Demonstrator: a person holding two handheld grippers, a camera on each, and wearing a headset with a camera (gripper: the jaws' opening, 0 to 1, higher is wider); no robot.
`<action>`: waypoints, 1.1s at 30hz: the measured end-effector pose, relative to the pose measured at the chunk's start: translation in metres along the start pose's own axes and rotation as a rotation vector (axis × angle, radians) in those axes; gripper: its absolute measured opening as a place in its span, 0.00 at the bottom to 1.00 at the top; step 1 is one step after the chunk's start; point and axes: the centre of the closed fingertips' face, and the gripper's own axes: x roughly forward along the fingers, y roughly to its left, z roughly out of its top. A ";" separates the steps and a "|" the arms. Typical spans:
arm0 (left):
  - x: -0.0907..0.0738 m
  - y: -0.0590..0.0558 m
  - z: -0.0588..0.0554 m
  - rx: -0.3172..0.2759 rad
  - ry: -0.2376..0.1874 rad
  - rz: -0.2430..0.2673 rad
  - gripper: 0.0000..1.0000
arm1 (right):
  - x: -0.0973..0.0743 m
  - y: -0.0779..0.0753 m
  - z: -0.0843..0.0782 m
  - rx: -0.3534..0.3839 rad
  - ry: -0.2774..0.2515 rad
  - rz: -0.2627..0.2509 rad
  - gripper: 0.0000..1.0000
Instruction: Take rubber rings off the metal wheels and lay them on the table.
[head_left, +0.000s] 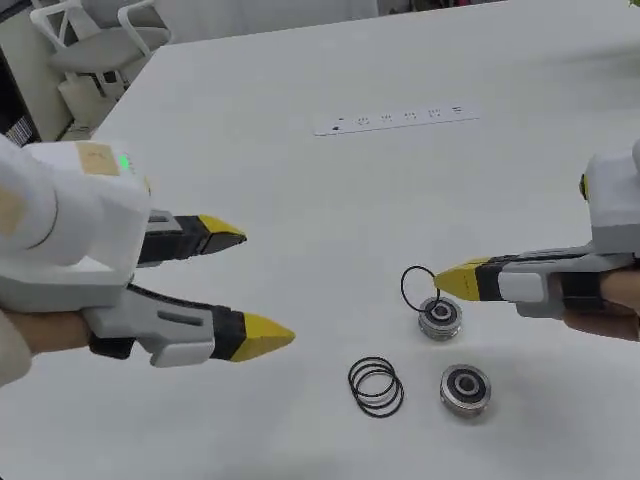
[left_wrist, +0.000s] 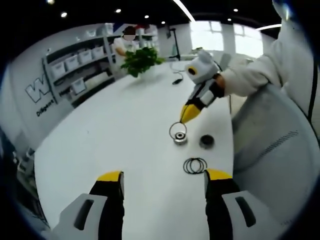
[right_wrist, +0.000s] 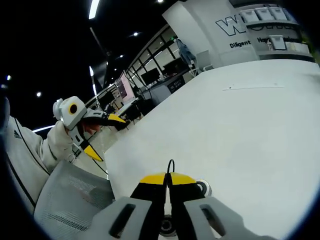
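Inspecting the white table (head_left: 330, 200) shows the task partly complete. A pile of loose rubber rings (head_left: 376, 385), about 3 although the overlap makes the count uncertain, lies flat on the surface near the worked wheel (head_left: 440, 317), on the side toward the left gripper. The right gripper (head_left: 450, 280) is directly over the worked wheel, with its yellow tips pressed together on 1 thin black rubber ring (head_left: 415, 285). In the right gripper view the jaws meet with no gap and a strand of the ring rises from between them. The ring stands upright just beside the worked wheel, and I cannot tell whether its lower edge has come free of the wheel or is caught in the groove. My judgement is that this ring is at or near the point of release and has not yet been laid down. The second wheel (head_left: 465, 388) sits just beside the worked wheel on the side nearer the person, and its dark rim suggests rubber may be fitted, though this cannot be confirmed. The left gripper (head_left: 245, 285) hovers well apart from the worked wheel with its jaws spread wide, holding nothing. The removed rings rest directly on the table, not in a tray. Storage bins (left_wrist: 75, 62) stand on wall shelving far behind the worked wheel, and their contents are too small to tell.
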 end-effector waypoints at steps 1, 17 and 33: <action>-0.001 -0.002 -0.003 -0.005 0.001 -0.003 0.68 | 0.001 0.001 -0.001 0.001 0.004 0.004 0.00; -0.007 -0.031 -0.050 -0.149 0.020 -0.046 0.82 | 0.018 0.032 -0.030 -0.020 0.129 0.104 0.00; -0.008 -0.036 -0.064 -0.233 0.013 -0.040 0.81 | 0.029 0.067 -0.088 -0.048 0.354 0.253 0.00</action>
